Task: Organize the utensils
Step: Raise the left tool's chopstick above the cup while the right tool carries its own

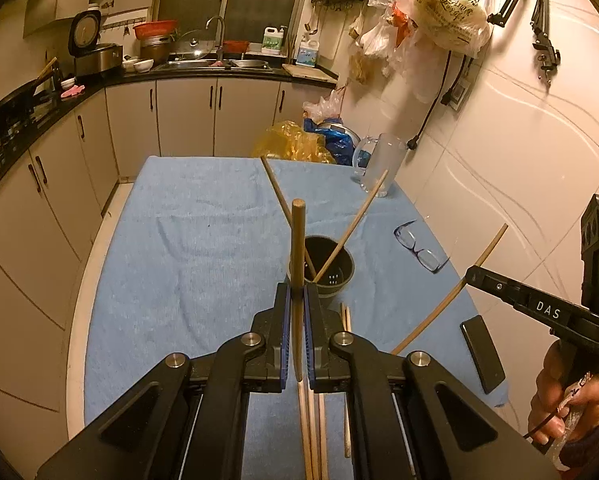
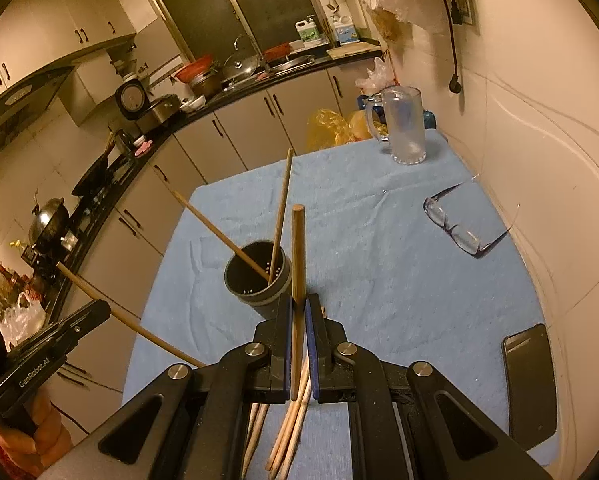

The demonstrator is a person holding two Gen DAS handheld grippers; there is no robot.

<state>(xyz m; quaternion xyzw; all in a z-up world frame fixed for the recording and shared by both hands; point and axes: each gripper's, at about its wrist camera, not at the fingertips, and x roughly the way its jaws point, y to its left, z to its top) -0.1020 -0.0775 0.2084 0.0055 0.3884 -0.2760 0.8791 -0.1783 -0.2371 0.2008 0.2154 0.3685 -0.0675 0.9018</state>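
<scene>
Kitchen cabinets and a dark countertop curve behind a table covered with a blue terry towel (image 1: 187, 240).

From the left wrist camera: the left gripper (image 1: 298, 312) has its blue-padded jaws clamped on one round wooden chopstick (image 1: 298, 264), held upright just beside a dark cylindrical holder (image 1: 331, 276). Two chopsticks (image 1: 351, 232) lean crossed inside the holder, whose floor is perforated. More loose chopsticks (image 1: 313, 432) lie flat on the towel under the gripper. At right, the right gripper (image 1: 469, 276), marked "DAS", is closed on another chopstick (image 1: 451, 296), tilted in the air. A clear glass mug (image 1: 375, 168), folded glasses (image 1: 419, 246) and a black phone (image 1: 482, 354) sit on the towel.

From the right wrist camera: the right gripper (image 2: 298, 316) pinches its chopstick (image 2: 297, 264) upright, close against the holder (image 2: 259, 276) rim. The same two sticks (image 2: 279, 216) lean inside it. Loose chopsticks (image 2: 287, 436) lie below. The left gripper (image 2: 99, 308), labelled "GenRobot.AI", grips its slanted stick (image 2: 139, 328). The mug (image 2: 407, 128) looks frosted and ribbed at the base.
</scene>
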